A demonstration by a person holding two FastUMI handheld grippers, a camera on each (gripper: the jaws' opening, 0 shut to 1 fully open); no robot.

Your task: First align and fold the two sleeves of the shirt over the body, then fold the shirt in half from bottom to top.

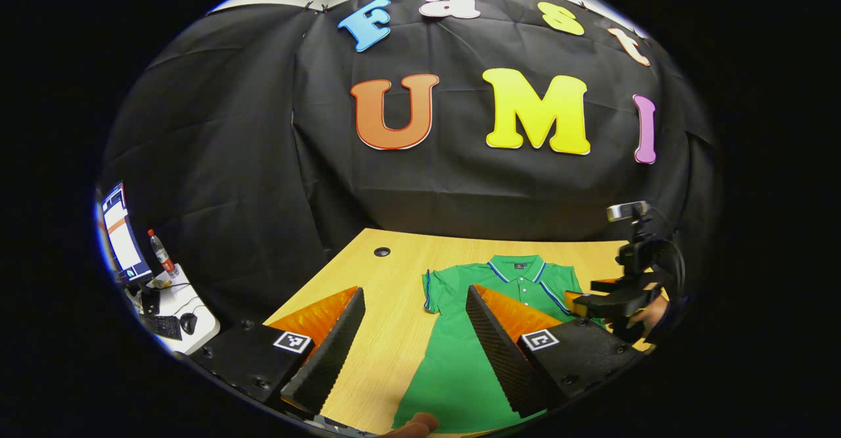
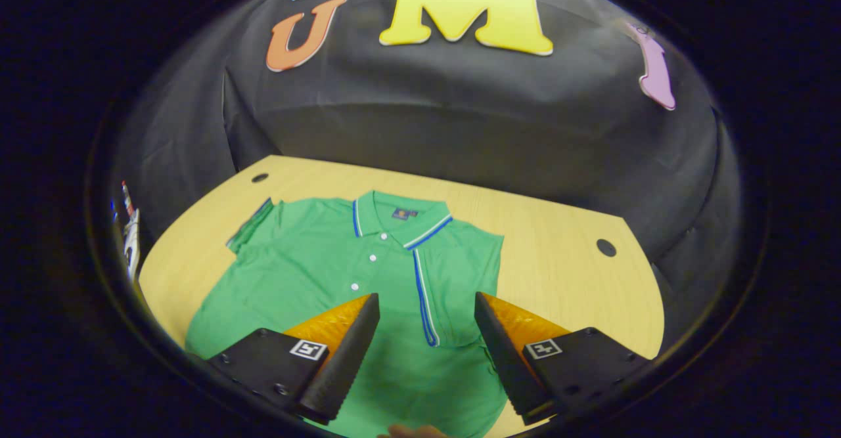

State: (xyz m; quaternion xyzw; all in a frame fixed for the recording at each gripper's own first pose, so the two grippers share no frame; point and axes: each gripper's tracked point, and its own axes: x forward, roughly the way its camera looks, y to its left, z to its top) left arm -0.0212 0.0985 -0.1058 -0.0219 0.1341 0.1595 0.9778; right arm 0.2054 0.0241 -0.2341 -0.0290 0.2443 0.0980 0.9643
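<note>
With both grippers, left [image 1: 415,306] and right [image 2: 427,313], spread wide and empty over the green shirt [image 2: 341,274] lying flat on the table [image 2: 558,247], we judge its soft, light cloth best pinched at the sleeve hem.

Left gripper [image 1: 414,333] with jaws spread wide, right gripper [image 2: 427,339] likewise spread, nothing between either pair, right gripper [image 1: 608,300] held in a hand [image 1: 647,316]

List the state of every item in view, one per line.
Green polo shirt: flat on the wooden table, collar away from the grippers, one sleeve folded over the body, the other spread out.
Left gripper: open, empty.
Right gripper: open, above the shirt.
</note>
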